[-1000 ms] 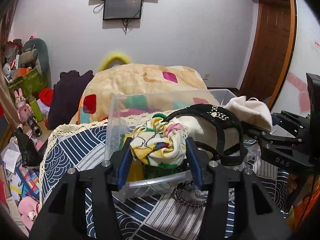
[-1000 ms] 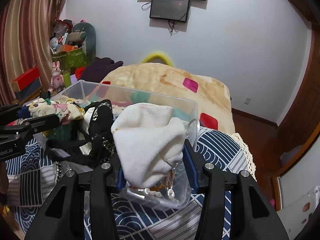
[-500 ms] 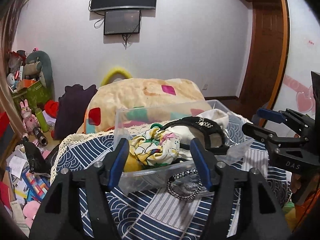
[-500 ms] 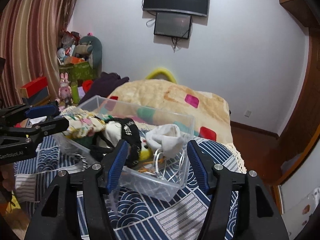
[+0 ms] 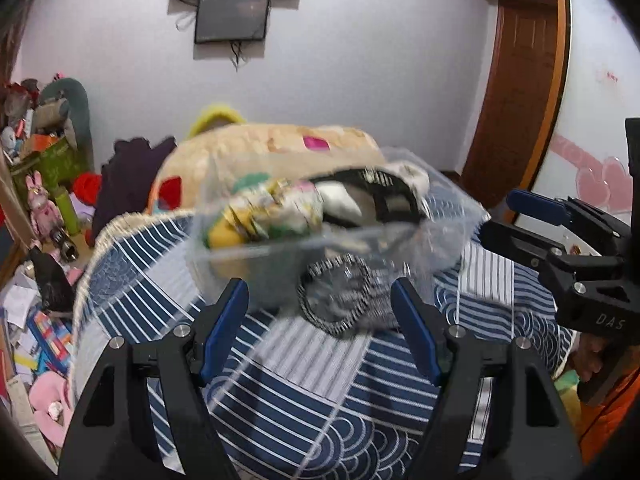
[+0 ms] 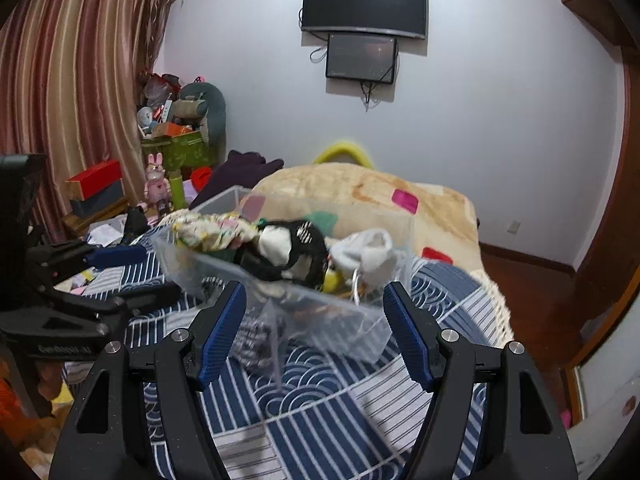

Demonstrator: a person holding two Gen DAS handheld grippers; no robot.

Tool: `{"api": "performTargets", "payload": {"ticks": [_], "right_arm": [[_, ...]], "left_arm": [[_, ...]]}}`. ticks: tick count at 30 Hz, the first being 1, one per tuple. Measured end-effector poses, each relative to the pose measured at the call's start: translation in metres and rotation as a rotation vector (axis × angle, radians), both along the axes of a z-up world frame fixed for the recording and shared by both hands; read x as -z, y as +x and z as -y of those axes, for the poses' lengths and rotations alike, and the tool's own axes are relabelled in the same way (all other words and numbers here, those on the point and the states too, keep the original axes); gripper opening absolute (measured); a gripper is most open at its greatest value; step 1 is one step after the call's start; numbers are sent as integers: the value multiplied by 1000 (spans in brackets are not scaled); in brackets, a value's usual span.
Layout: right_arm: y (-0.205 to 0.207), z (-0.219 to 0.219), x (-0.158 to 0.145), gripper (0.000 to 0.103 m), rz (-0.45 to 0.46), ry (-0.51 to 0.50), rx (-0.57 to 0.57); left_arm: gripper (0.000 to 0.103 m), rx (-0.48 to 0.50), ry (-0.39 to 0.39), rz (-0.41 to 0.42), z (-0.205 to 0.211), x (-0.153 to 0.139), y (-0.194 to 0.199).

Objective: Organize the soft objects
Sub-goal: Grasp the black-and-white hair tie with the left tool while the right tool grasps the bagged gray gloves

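A clear plastic bin (image 5: 256, 264) (image 6: 344, 320) stands on a blue patterned cover. It holds a floral cloth (image 5: 276, 212) (image 6: 212, 232), a black strappy garment (image 5: 384, 196) (image 6: 300, 248) and a white cloth (image 6: 372, 256). My left gripper (image 5: 320, 324) is open and empty, back from the bin's near wall. My right gripper (image 6: 314, 320) is open and empty, back from the bin's corner. Each gripper also shows in the other's view, the right one (image 5: 532, 216) and the left one (image 6: 120, 276).
A black-and-white coiled band (image 5: 340, 304) lies on the cover (image 5: 304, 392) before the bin. A beige blanket (image 6: 360, 196) is piled behind. Toys and boxes (image 6: 176, 148) crowd the left side. A wooden door (image 5: 520, 92) is at right.
Both grippers let go of their cloths, the floral one and the white one, which now lie in the bin. Both grippers opened and pulled back from the bin.
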State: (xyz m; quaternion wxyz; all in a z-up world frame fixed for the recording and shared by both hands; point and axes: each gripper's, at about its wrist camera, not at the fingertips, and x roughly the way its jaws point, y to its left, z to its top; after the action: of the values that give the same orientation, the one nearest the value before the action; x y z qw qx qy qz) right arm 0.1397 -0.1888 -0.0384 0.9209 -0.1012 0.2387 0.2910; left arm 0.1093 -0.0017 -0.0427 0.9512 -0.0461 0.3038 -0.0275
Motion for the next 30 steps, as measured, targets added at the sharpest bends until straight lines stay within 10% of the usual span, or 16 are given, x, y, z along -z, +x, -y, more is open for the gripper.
{"api": "performTargets", "payload": {"ticks": [30], "right_arm": [[4,-23,46,68,-150,-44,-43]], "left_arm": [[6,70,-88,-127,13,52,28]]}}
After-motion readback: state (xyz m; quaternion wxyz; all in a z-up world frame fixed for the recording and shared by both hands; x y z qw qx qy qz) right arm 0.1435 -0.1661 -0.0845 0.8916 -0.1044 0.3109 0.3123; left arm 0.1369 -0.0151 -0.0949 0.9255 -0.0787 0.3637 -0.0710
